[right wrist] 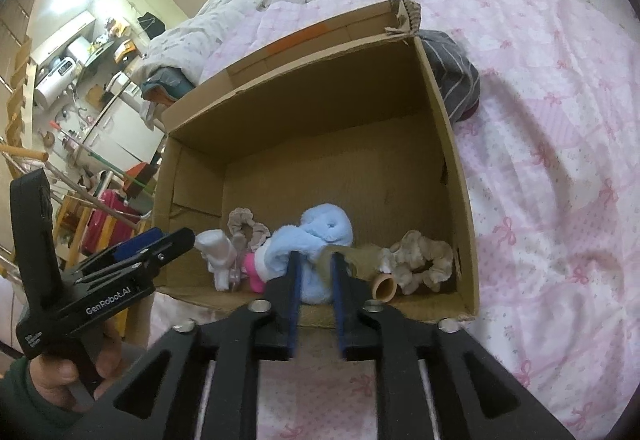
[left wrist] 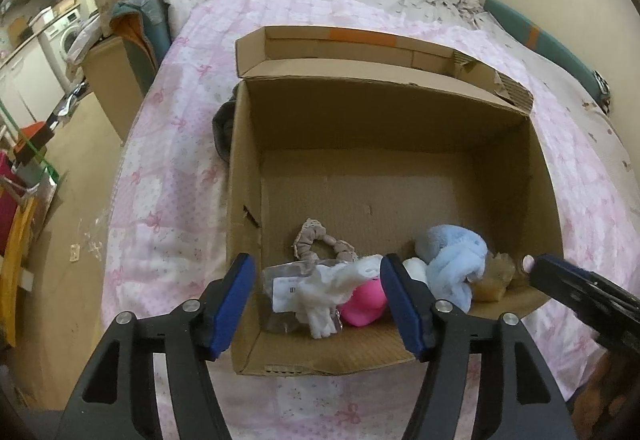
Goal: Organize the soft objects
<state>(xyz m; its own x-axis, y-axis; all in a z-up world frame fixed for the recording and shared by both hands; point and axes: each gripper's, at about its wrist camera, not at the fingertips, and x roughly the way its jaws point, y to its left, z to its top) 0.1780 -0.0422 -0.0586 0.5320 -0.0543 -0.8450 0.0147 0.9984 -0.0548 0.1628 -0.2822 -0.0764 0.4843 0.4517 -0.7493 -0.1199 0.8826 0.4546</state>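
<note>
box (left wrist: 400, 119) on bed (left wrist: 180, 159), towel (left wrist: 452, 260) inside

Left gripper (right wrist: 176, 240) body: you can read "GenRobot.AI" in white along its side.
Packet label (left wrist: 286, 290) in the box: print too small for you to read.

Ahead of the left gripper (left wrist: 318, 304), the box (left wrist: 440, 119) is open-topped; its far floor lies bare. Just below both grippers, soft items crowd the near wall: white cloth (left wrist: 332, 292), blue towel (right wrist: 316, 240), scrunchie (right wrist: 424, 260). Right of the right gripper (right wrist: 316, 304), the bed (right wrist: 560, 159) lies free.
</note>
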